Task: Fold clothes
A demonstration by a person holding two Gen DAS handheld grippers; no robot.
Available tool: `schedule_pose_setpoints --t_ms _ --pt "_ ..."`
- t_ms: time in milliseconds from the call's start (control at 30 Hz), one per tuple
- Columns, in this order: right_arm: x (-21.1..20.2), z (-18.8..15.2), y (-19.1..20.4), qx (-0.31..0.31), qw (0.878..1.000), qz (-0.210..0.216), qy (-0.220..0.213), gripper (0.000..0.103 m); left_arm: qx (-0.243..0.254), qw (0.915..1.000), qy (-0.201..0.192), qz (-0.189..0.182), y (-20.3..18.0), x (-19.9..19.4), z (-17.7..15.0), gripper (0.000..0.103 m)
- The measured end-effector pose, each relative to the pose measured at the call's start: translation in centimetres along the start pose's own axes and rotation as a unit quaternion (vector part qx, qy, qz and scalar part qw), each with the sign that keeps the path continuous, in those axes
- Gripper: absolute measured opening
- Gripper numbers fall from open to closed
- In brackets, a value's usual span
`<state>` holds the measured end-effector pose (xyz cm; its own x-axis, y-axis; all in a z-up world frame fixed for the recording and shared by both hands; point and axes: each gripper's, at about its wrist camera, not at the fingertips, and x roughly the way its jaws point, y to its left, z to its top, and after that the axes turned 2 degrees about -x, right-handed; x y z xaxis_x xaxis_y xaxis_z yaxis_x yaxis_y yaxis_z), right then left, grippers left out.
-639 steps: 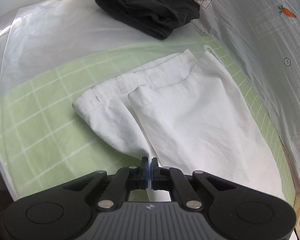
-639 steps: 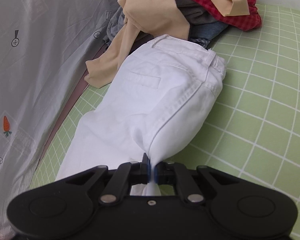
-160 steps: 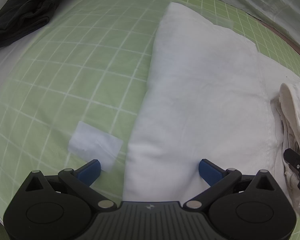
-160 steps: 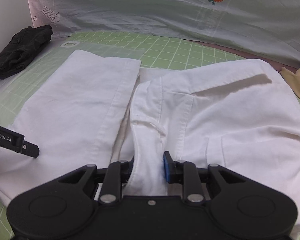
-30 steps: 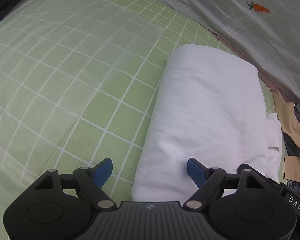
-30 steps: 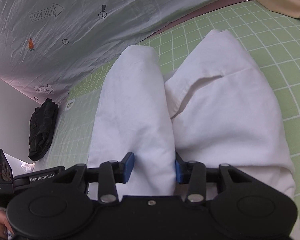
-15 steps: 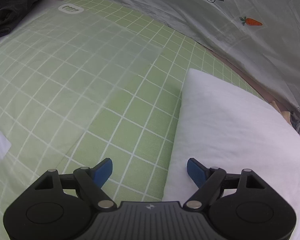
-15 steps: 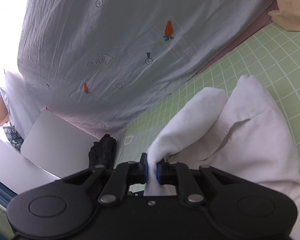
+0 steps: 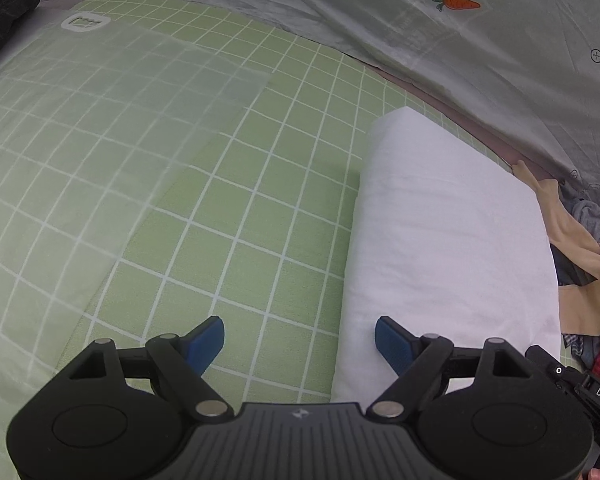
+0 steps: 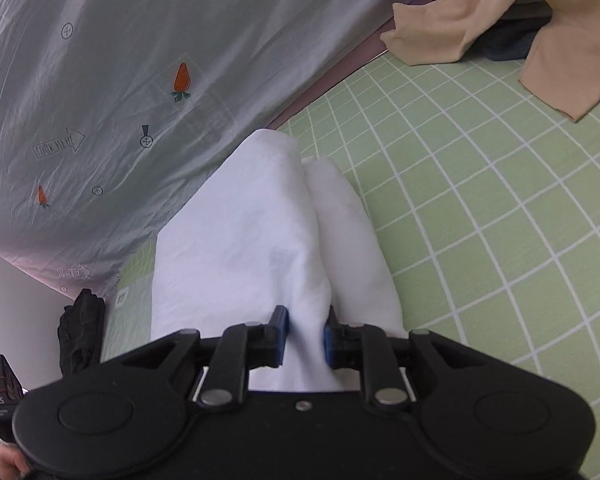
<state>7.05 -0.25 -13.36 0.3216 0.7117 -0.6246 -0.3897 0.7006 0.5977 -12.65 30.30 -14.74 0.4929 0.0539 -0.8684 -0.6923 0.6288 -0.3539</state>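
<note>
- In the left wrist view, the left gripper is being held low over the green grid mat, with its jaws spread wide and nothing being gripped between the blue pads.
- The right-hand pad is being seen over the near left edge of the folded white trousers; whether the cloth is being touched there cannot be told.
- The trousers are being shown as a thick folded bundle lying on the mat, toward the mat's right side and close to its far edge.
- At the right edge of that view, part of the other gripper's black body is being shown just beside the bundle's near right corner.
- In the right wrist view, the right gripper is being held at the near end of the trousers, with its jaws partly closed around a raised ridge of the white cloth, so the fabric is being pinched between them.
- Beyond the gripper, two soft folds of the bundle are being seen running side by side away from the camera.
- A tan garment is being seen on a heap of other clothes near the mat's far right corner, well apart from the trousers.
- A black garment is being seen off the mat's left end.
- A grey sheet with carrot prints is being seen rising behind the mat's far edge.
</note>
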Motion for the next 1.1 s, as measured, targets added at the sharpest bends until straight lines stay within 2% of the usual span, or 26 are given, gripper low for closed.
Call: schedule_pose_setpoints --t_ms 67,233,467,633,700,767,900,1100 --pt "0.3 0.3 0.9 -0.021 1.0 -0.014 0.004 0.02 0.01 0.9999 -0.002 -0.002 -0.4 -0.1 -0.1 0.083" --pt "-2.3 1.1 1.2 0.0 0.998 0.043 -0.043 0.01 0.024 0.9997 -0.003 -0.003 -0.8 0.0 -0.1 0.084" --pt "-1.7 1.1 0.2 -0.014 1.0 -0.02 -0.013 0.011 0.023 0.9996 -0.002 -0.014 -0.9 0.6 -0.3 0.086" --pt "-1.3 1.1 -0.5 -0.023 0.998 -0.066 0.009 0.035 0.041 0.9989 -0.001 -0.021 -1.8 0.6 -0.7 0.087" --pt "-1.1 1.1 -0.8 -0.027 0.996 -0.084 0.017 0.06 0.043 0.9989 -0.003 -0.02 -2.0 0.6 -0.7 0.088" --pt "-1.0 1.1 -1.1 -0.026 0.995 -0.094 0.024 0.067 0.045 0.9986 0.004 -0.028 -2.3 0.9 -0.7 0.088" --pt "-0.3 1.1 -1.7 -0.012 0.996 -0.078 0.04 0.075 0.061 0.9972 0.021 -0.039 -3.1 1.5 -1.0 0.09" --pt "1.8 1.4 -2.3 0.013 0.997 -0.038 0.063 0.081 0.081 0.9931 0.052 -0.068 -4.7 3.2 -1.4 0.092"
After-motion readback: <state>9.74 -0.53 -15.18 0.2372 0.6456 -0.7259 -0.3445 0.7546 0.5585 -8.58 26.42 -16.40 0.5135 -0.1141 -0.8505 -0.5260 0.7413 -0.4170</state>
